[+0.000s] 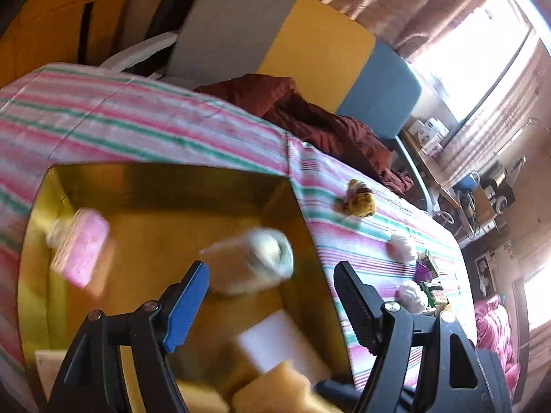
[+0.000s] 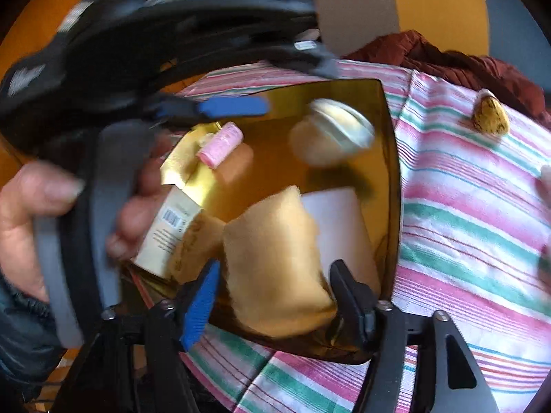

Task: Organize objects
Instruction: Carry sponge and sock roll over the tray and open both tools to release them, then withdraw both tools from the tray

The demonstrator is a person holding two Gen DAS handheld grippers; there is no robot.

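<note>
A gold box (image 1: 296,203) (image 2: 392,172) lies on a striped cloth. Inside are a pink roll (image 1: 81,251) (image 2: 220,144), a blurred jar with a pale lid (image 1: 255,258) (image 2: 337,130), a white block (image 1: 279,347) (image 2: 341,220) and tan sponges (image 1: 272,389) (image 2: 275,258). My left gripper (image 1: 272,306) is open above the box, the jar just beyond its fingers. My right gripper (image 2: 275,296) is open, its fingers on either side of a tan sponge. The left gripper (image 2: 234,106) shows blurred in the right wrist view.
A small yellow-brown toy (image 1: 360,201) (image 2: 490,117) lies on the striped cloth (image 1: 361,241) (image 2: 465,206) beside the box. Several small items (image 1: 413,285) lie further along the cloth. A dark red garment (image 1: 310,117) and a grey-yellow-blue headboard (image 1: 310,41) are behind.
</note>
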